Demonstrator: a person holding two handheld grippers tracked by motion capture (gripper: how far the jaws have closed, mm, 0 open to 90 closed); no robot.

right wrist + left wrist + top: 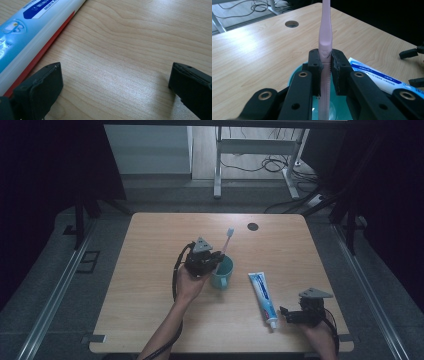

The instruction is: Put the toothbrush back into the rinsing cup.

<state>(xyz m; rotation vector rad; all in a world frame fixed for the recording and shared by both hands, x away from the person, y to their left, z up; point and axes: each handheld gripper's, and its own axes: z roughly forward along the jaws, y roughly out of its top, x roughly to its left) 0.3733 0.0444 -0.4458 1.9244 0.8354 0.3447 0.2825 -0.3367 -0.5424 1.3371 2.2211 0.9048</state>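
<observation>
Left tongs clamp a pink toothbrush upright over the teal cup at mid-worktop; right tongs gape wide beside the toothpaste, low on the worktop

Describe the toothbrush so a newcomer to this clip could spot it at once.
Start at the wooden table and find the teal cup near its middle. The toothbrush rises out of that cup, clamped by the left gripper. Its slim pink handle sets it apart from the flat blue-and-white toothpaste tube.
</observation>
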